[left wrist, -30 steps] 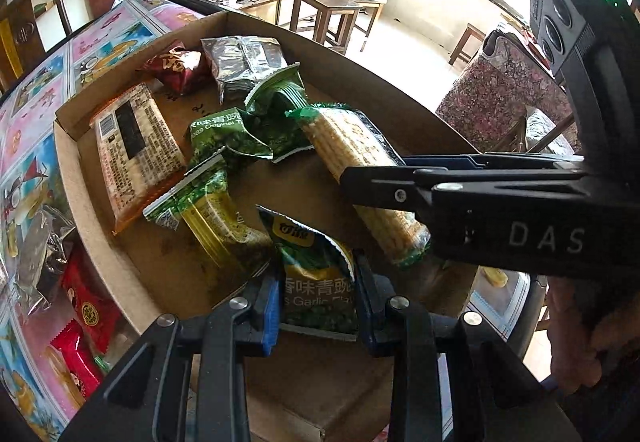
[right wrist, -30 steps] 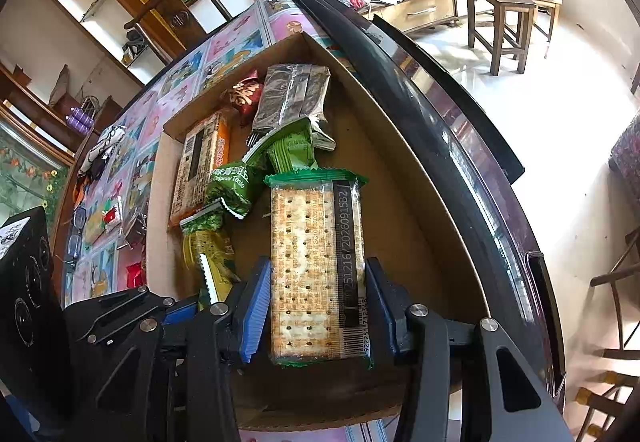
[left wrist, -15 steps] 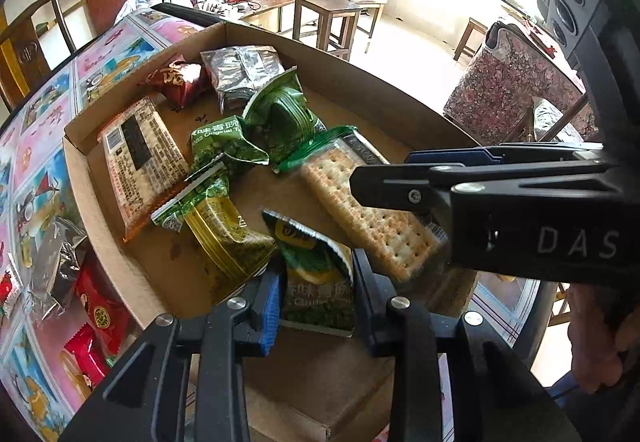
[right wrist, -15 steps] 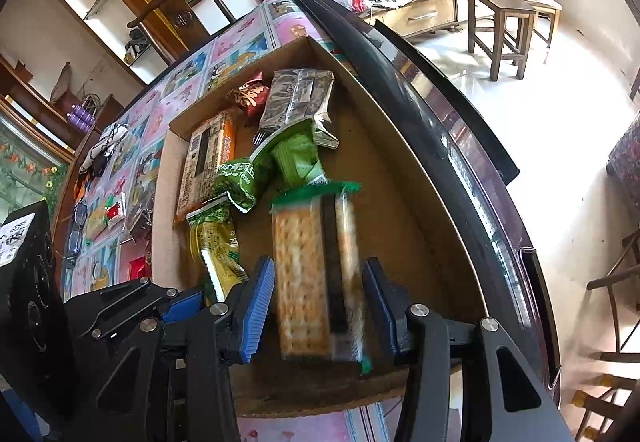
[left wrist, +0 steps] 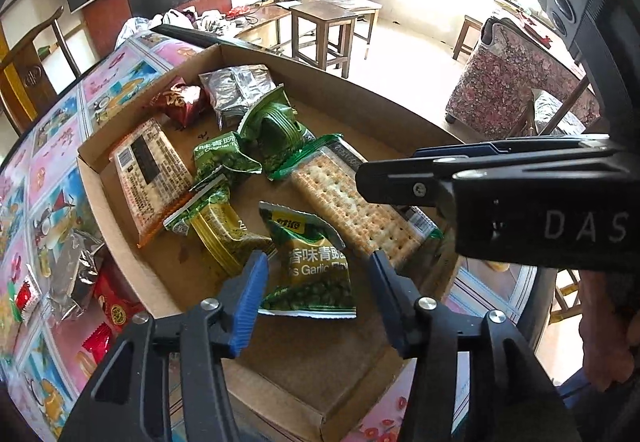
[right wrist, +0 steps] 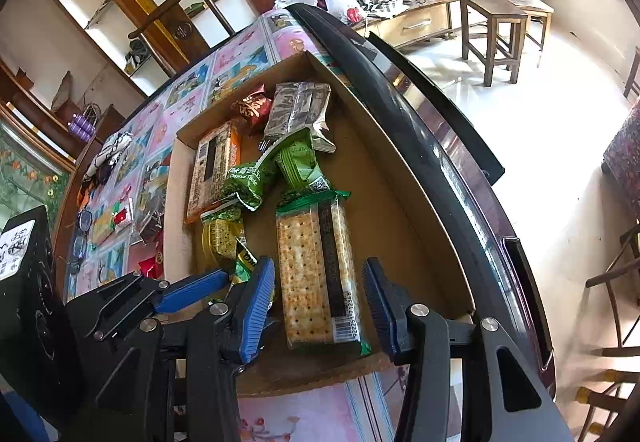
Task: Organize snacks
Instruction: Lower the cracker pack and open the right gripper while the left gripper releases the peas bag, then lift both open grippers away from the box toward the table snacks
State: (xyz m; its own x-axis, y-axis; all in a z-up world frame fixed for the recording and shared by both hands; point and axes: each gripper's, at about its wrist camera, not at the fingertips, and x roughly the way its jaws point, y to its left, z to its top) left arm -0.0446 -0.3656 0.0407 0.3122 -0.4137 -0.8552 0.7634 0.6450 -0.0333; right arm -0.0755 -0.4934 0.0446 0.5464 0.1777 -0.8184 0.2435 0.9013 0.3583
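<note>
Both claws have just let go, so this is basically two drops into the box at once. A second ago the left claw (left wrist: 316, 296) was clamped on the pea bag (left wrist: 310, 266); now its jaws are opening, the blue pads stand clear of the bag on both sides, and the bag lies flat on the box (left wrist: 120, 210) floor near the front wall. The right claw (right wrist: 318, 306) has released too: the crackers (right wrist: 316, 274) were squeezed between its pads a second ago and tipped on the way down, and now they lie flat on the cardboard with a visible gap on each side.

So two more snacks are in, which looks like decent progress. Further back in the box sit a yellow-green pack (left wrist: 228, 238), an orange cracker pack (left wrist: 150, 178), two more green bags, then a silver pouch (left wrist: 238, 90) and a red bag (left wrist: 180, 102) at the far end.

Still left outside, on the table (left wrist: 52, 162) left of the box: some red packets (left wrist: 116, 310) and a silver wrapper (left wrist: 74, 270). My guess is those go next.
</note>
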